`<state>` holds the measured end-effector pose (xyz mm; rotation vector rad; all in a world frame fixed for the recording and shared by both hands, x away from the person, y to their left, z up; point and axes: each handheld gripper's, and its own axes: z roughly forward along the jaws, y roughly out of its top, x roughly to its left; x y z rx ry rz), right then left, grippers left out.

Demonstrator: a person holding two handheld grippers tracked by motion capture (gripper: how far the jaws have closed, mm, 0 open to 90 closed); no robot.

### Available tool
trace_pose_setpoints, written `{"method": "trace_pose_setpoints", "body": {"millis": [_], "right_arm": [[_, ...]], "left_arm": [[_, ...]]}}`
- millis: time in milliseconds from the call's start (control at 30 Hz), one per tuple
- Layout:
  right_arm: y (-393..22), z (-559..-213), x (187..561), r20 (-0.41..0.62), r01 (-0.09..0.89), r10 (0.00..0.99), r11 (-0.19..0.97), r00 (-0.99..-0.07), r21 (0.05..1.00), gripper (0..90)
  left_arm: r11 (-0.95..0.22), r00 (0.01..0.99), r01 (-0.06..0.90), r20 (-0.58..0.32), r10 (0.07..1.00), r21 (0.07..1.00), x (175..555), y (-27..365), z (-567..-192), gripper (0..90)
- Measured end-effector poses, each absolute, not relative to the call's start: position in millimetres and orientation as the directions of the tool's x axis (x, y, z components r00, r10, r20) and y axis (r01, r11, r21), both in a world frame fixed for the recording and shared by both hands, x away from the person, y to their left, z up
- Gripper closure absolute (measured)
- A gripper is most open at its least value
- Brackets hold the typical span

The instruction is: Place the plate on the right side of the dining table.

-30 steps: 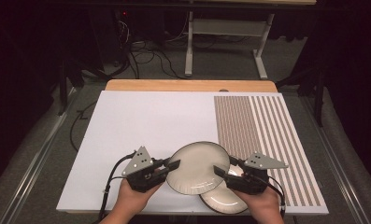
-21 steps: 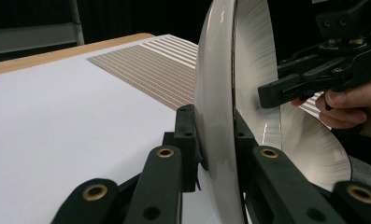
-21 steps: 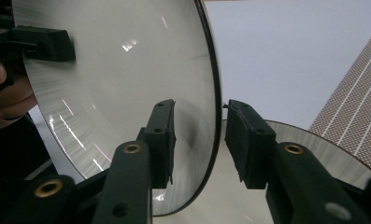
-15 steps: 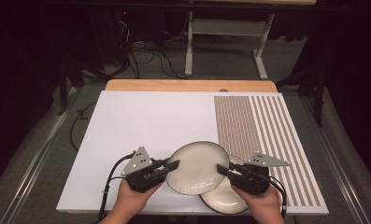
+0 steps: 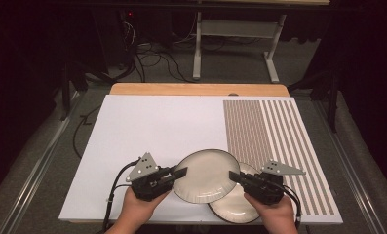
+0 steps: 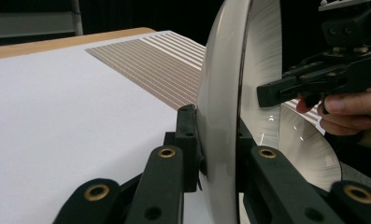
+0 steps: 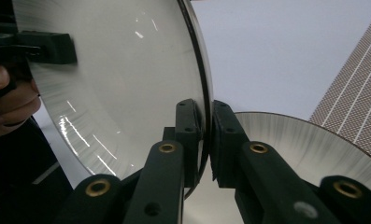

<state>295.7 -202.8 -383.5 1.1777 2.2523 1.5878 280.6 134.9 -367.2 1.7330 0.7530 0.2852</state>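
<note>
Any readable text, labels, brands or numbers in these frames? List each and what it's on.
None readable.
Upper plate: plain, no marking.
Lower plate: plain.
Mat: blank white with a striped patch, no lettering.
Left tool and right tool: black, no label visible.

Upper plate [image 5: 206,174] overlaps lower plate [image 5: 238,204] (right of it) on table [image 5: 147,126].
</note>
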Motion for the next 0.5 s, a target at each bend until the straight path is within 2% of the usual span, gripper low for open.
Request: {"method": "trace_pose_setpoints", "body": {"millis": [167, 500], "right_arm": [[-205.9, -378.8, 293.0, 0.276, 0.483, 0.674, 0.138, -0.686, 0.865, 85.6], [-219.9, -364.9, 289.4, 0.218, 0.423, 0.690, 0.139, -0.690, 0.895, 86.9]], "left_arm": [[-0.133, 0.761, 0.331, -0.181, 0.623, 0.934, 280.5, 130.3, -364.5, 80.6], [-0.097, 0.760, 0.359, -0.231, 0.607, 0.928, 291.0, 119.5, -358.5, 80.0]]}}
